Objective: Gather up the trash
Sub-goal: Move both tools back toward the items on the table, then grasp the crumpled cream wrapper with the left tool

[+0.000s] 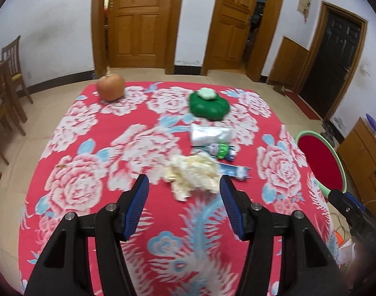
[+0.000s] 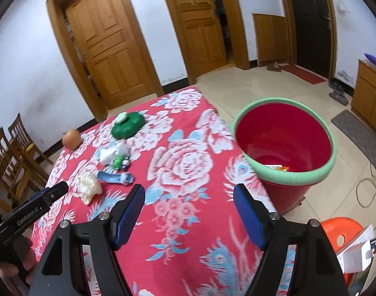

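Note:
Trash lies on the red flowered tablecloth (image 1: 163, 222): a crumpled cream tissue (image 1: 195, 172), a white packet (image 1: 210, 135), a green-and-white wrapper (image 1: 221, 150) and a blue wrapper (image 1: 234, 171). My left gripper (image 1: 184, 178) is open, and the tissue sits just ahead of its blue fingertips without touching them. My right gripper (image 2: 189, 189) is open and empty over the cloth near the table's right edge. From the right wrist I see the tissue (image 2: 88, 185) beside the left gripper (image 2: 52, 192). The red bin with a green rim (image 2: 286, 175) stands on the floor at the table's right.
An apple (image 1: 111, 86) and a green lidded container (image 1: 208, 104) sit at the table's far side. Some orange wrapping (image 2: 280, 167) lies in the bin. An orange stool (image 2: 340, 229) stands near right, wooden chairs (image 1: 5, 83) at left, and a cable (image 2: 370, 192) on the floor.

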`<state>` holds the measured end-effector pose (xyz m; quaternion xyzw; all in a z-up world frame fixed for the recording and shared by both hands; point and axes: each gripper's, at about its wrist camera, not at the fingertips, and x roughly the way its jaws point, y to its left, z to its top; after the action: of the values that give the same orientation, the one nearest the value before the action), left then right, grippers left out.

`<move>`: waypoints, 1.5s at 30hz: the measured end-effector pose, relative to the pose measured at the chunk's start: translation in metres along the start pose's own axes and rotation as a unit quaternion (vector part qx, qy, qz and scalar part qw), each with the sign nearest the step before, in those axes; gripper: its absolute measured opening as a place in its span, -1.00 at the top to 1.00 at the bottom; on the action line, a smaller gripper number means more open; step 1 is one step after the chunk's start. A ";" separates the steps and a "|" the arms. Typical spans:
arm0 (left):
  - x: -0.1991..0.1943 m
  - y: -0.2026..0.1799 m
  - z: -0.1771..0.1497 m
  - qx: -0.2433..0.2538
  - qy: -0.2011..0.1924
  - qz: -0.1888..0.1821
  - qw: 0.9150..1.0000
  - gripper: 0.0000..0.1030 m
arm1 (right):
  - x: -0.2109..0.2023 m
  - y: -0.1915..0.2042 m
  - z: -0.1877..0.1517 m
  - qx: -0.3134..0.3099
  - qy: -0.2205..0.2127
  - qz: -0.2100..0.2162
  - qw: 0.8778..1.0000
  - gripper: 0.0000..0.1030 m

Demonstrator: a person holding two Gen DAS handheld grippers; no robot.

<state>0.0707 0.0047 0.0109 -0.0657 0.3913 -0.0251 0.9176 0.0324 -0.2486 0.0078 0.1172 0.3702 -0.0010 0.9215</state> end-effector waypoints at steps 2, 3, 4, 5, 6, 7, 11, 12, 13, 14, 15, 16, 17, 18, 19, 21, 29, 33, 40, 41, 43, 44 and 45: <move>0.001 0.011 0.000 -0.009 0.000 0.006 1.000 -0.16 | 0.001 0.009 -0.001 -0.013 -0.001 0.005 1.000 -0.48; 0.002 0.018 -0.001 -0.013 0.000 0.010 1.000 -0.17 | 0.002 0.015 -0.002 -0.021 -0.001 0.005 1.000 -0.48; 0.003 0.023 -0.001 -0.017 0.001 0.014 1.000 -0.18 | 0.004 0.020 -0.002 -0.027 0.000 0.006 1.000 -0.49; 0.004 0.027 -0.002 -0.019 0.001 0.016 1.000 -0.19 | 0.006 0.027 -0.003 -0.035 0.001 0.008 0.999 -0.49; 0.006 0.032 -0.003 -0.023 0.001 0.018 1.000 -0.19 | 0.007 0.031 -0.004 -0.040 0.002 0.010 0.999 -0.49; 0.009 0.038 -0.004 -0.028 0.003 0.019 0.999 -0.19 | 0.008 0.034 -0.004 -0.045 0.003 0.012 0.999 -0.48; 0.018 0.052 -0.007 -0.042 0.014 0.024 0.999 -0.19 | 0.016 0.047 -0.006 -0.055 0.015 0.032 0.998 -0.48; 0.020 0.055 -0.008 -0.044 0.017 0.023 0.999 -0.19 | 0.018 0.050 -0.006 -0.056 0.018 0.039 0.998 -0.48; 0.022 0.057 -0.010 -0.046 0.020 0.023 0.998 -0.19 | 0.020 0.052 -0.005 -0.056 0.020 0.043 0.997 -0.48; 0.024 0.058 -0.010 -0.047 0.023 0.024 0.998 -0.19 | 0.023 0.054 -0.005 -0.057 0.022 0.046 0.997 -0.49; 0.026 0.058 -0.011 -0.047 0.026 0.020 0.998 -0.19 | 0.026 0.057 -0.004 -0.058 0.023 0.048 0.997 -0.48; 0.027 0.058 -0.012 -0.048 0.027 0.017 0.998 -0.19 | 0.029 0.059 -0.003 -0.059 0.024 0.050 0.997 -0.48; 0.028 0.058 -0.012 -0.048 0.028 0.015 0.998 -0.19 | 0.032 0.061 -0.001 -0.058 0.026 0.053 0.997 -0.48; 0.028 0.057 -0.012 -0.047 0.029 0.013 0.998 -0.19 | 0.034 0.062 0.000 -0.058 0.027 0.055 0.996 -0.48; 0.029 0.054 -0.011 -0.045 0.032 0.008 0.998 -0.19 | 0.036 0.063 0.002 -0.058 0.029 0.057 0.996 -0.48; 0.031 0.049 -0.009 -0.042 0.035 -0.003 0.999 -0.19 | 0.041 0.067 0.005 -0.059 0.031 0.059 0.996 -0.48; 0.047 0.018 0.001 -0.014 0.052 -0.048 0.997 -0.26 | 0.060 0.061 0.017 -0.042 0.043 0.061 0.996 -0.48; 0.064 0.004 0.005 0.001 0.065 -0.053 0.996 -0.26 | 0.066 0.053 0.021 -0.035 0.048 0.058 0.997 -0.48; 0.086 0.003 0.005 -0.011 0.087 -0.079 0.993 0.12 | 0.078 0.046 0.028 -0.032 0.062 0.072 0.995 -0.40; 0.088 0.004 0.005 -0.013 0.090 -0.085 0.992 0.32 | 0.080 0.046 0.029 -0.035 0.064 0.076 0.994 -0.38; 0.091 0.005 0.004 -0.016 0.093 -0.092 0.991 0.38 | 0.085 0.049 0.031 -0.043 0.068 0.083 0.993 -0.33; 0.091 0.005 0.004 -0.016 0.092 -0.095 0.991 0.44 | 0.088 0.051 0.031 -0.045 0.072 0.087 0.993 -0.28; 0.090 0.006 0.004 -0.017 0.090 -0.098 0.991 0.50 | 0.091 0.052 0.032 -0.049 0.076 0.092 0.992 -0.26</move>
<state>0.1358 0.0023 -0.0519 -0.1162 0.4645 -0.1139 0.8705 0.1250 -0.1968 -0.0211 0.1055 0.4262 0.1104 0.8916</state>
